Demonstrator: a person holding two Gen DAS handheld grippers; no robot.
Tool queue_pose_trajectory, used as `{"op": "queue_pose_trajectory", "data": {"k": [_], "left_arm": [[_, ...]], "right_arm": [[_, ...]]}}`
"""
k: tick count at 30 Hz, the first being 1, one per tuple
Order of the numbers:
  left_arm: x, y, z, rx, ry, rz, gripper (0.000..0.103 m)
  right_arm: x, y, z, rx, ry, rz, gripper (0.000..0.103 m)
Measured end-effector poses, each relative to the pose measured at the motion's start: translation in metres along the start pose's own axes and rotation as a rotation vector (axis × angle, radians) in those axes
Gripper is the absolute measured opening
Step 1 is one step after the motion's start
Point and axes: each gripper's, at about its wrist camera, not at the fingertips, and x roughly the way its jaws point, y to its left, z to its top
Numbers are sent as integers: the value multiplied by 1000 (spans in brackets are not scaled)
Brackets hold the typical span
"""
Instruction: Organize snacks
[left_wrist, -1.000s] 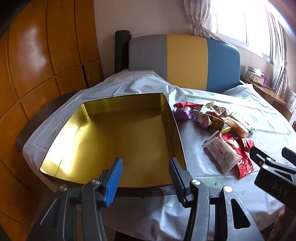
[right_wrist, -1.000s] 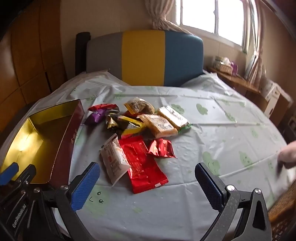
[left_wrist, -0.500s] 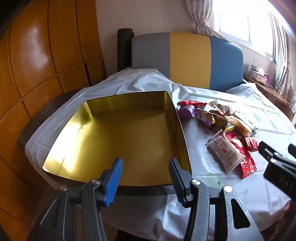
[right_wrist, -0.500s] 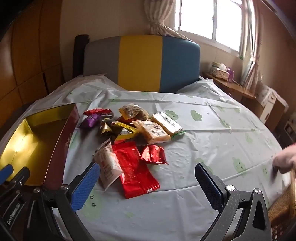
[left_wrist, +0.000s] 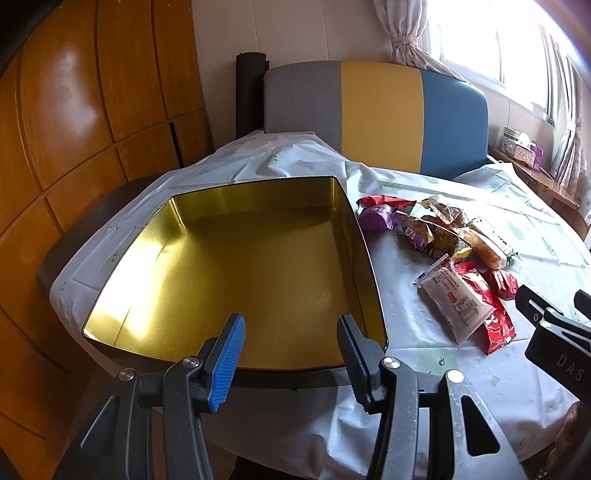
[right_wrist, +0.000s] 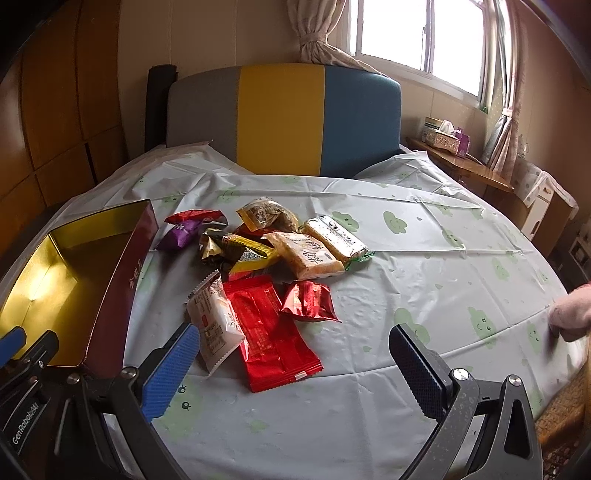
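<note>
The snacks (right_wrist: 266, 266) lay in a loose pile on the tablecloth (right_wrist: 424, 280), just beside the open tin (left_wrist: 236, 266), whose gold inside held nothing. The left gripper (left_wrist: 291, 354) hovered at the tin's near rim, fingers apart and empty. The right gripper (right_wrist: 295, 365) hung near the white packet (right_wrist: 216, 325) and red packet (right_wrist: 269, 332), fingers wide, holding nothing.

"GenRobot.AI" runs along the left hand-held gripper (right_wrist: 22, 350); "DAS" shows on the right hand-held gripper (left_wrist: 561, 354).
</note>
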Motion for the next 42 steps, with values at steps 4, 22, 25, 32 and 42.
{"op": "queue_pose_trajectory", "data": {"k": [4, 22, 25, 32, 42], "left_arm": [[-1, 1, 0, -3, -3, 1, 53], [-3, 1, 0, -3, -6, 0, 53], [-3, 2, 0, -2, -7, 0, 53], [-3, 2, 1, -2, -7, -2, 53], [-5, 1, 1, 0, -11, -1, 53]], "right_arm": [[0, 2, 0, -6, -1, 3, 103], [-3, 3, -1, -7, -7, 2, 103], [-3, 3, -2, -8, -7, 3, 103], [-4, 4, -2, -9, -9, 3, 103], [-5, 4, -2, -10, -12, 3, 103]]}}
